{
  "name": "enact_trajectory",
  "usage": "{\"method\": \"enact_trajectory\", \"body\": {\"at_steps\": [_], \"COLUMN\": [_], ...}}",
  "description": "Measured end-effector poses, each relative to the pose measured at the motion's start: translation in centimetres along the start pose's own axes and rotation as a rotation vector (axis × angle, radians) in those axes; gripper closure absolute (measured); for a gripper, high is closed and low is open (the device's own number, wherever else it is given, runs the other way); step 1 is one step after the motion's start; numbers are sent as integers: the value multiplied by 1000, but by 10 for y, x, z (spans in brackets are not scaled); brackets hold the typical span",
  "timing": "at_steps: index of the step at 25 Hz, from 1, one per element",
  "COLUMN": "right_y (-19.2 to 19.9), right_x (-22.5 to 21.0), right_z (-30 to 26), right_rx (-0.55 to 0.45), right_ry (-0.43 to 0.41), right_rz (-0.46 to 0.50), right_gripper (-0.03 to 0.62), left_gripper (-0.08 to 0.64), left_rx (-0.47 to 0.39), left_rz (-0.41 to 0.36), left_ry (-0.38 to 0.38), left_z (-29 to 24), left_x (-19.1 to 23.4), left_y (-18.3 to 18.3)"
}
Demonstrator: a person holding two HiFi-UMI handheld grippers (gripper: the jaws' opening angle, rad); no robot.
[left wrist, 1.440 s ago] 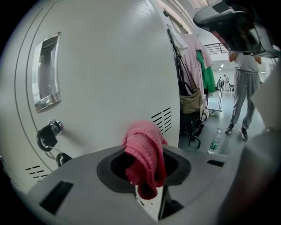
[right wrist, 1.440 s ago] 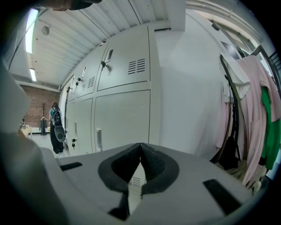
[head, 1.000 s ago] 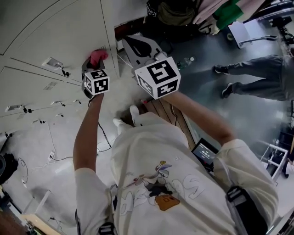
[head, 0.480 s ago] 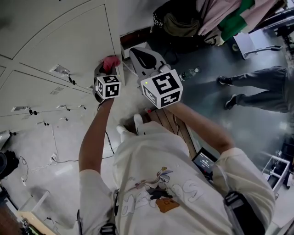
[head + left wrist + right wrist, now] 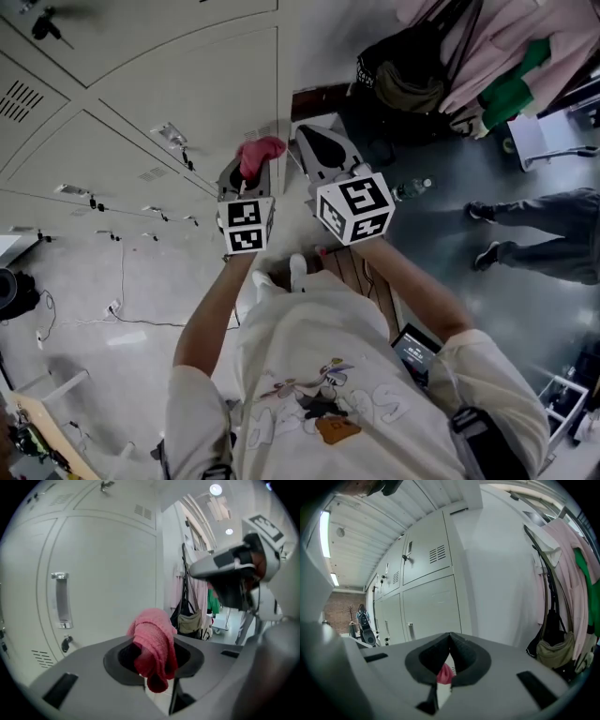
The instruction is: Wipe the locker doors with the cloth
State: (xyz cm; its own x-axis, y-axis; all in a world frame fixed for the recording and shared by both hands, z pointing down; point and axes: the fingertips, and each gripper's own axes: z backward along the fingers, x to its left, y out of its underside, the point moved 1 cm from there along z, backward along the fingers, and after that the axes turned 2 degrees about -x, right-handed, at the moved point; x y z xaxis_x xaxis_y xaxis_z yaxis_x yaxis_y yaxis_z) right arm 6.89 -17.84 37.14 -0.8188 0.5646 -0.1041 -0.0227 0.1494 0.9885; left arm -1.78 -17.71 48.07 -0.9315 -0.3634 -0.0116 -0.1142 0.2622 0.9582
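Observation:
My left gripper is shut on a pink cloth, which bunches up out of its jaws close to the pale grey locker doors. In the left gripper view the cloth hangs over the jaws, in front of a locker door with a metal handle; I cannot tell whether cloth and door touch. My right gripper hovers just to the right, shut and empty. In the right gripper view the jaws meet at their tips, with a pink bit showing through the gap below.
Coats and a bag hang on a rack right of the lockers. Another person's legs stand on the dark floor at the right. A bottle lies on the floor, cables trail at the left, wooden slats lie underfoot.
Both grippers have moved up and to the right along the lockers, staying side by side. The view has shifted with them. The cloth stays in the left gripper.

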Motion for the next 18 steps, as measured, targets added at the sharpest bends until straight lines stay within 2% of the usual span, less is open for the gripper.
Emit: {"method": "enact_trajectory", "body": {"at_steps": [3, 9, 14, 18], "right_y": [2, 1, 0, 0], "right_x": [7, 23, 39, 50], "right_z": [10, 16, 16, 22], "right_rx": [-7, -10, -14, -12], "right_ry": [-8, -50, -78, -91], "right_rz": [-8, 29, 36, 39], "right_gripper": [586, 586, 586, 586], "left_gripper": [445, 446, 446, 446], "left_rx": [-62, -178, -230, -238], "left_rz": [78, 150, 171, 177], "left_ry": [-19, -102, -145, -147], "left_z": [40, 99, 128, 140], "left_x": [-3, 10, 20, 22], "left_y": [-15, -49, -65, -69]}}
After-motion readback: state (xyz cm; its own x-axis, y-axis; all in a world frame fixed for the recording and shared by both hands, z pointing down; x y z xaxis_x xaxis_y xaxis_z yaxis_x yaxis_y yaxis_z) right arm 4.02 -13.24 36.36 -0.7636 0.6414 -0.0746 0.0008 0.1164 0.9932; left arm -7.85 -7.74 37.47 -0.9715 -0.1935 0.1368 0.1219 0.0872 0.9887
